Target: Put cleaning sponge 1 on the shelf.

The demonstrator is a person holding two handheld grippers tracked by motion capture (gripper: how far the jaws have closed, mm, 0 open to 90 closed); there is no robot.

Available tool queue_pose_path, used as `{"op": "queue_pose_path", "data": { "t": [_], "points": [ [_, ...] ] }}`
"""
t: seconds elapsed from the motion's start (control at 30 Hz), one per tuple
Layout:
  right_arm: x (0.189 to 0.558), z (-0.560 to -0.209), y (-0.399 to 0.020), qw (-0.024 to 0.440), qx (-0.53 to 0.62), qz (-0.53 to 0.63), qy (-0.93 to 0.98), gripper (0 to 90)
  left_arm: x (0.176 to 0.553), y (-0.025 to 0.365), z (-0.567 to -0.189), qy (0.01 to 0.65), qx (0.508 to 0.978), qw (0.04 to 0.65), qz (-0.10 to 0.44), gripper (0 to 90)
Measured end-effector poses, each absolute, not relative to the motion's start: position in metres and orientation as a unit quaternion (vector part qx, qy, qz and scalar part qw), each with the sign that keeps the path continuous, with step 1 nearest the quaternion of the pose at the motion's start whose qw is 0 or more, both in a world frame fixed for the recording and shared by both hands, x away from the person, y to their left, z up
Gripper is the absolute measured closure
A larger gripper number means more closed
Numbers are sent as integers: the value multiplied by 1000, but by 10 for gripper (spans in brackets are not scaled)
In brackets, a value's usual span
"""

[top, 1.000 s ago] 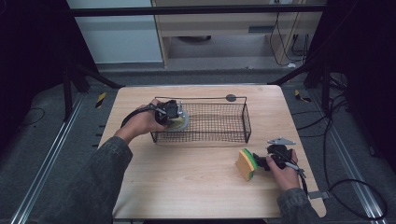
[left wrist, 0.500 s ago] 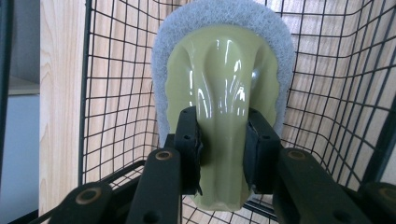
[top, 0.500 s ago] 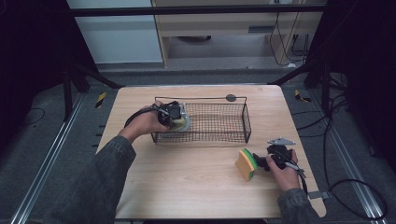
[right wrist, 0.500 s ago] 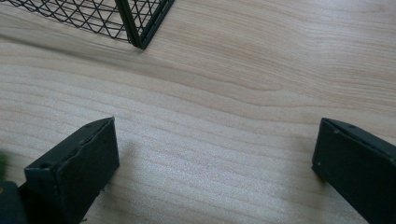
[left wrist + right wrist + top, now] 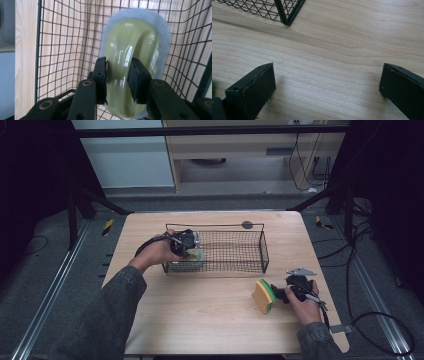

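Two grippers work the tabletop. High view: left gripper holds a brush at the wire basket's left end; a sponge stands near the right edge. Left gripper view: jaws clamp the brush; placing appears underway, release next. Right gripper view: right gripper spread, empty.

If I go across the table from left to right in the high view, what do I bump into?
Left gripper holding the pale green brush → wire basket → sponge → right gripper.
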State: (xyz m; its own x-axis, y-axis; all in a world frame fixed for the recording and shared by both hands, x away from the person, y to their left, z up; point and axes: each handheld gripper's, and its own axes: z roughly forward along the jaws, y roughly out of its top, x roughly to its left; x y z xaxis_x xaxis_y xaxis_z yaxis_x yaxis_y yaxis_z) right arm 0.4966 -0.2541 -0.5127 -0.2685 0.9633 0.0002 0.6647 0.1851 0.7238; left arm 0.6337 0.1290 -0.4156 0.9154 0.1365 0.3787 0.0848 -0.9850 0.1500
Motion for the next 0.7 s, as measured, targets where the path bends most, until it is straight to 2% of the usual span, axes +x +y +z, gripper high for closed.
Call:
{"op": "queue_pose_path", "data": {
  "t": [0.5, 0.7],
  "points": [
    [497, -513, -254, 238, 556, 314, 732, 7, 629, 131, -406, 68, 975, 89, 190, 661],
    [497, -513, -254, 239, 555, 314, 733, 7, 625, 135, -388, 86, 965, 129, 210, 612]
  ]
}}
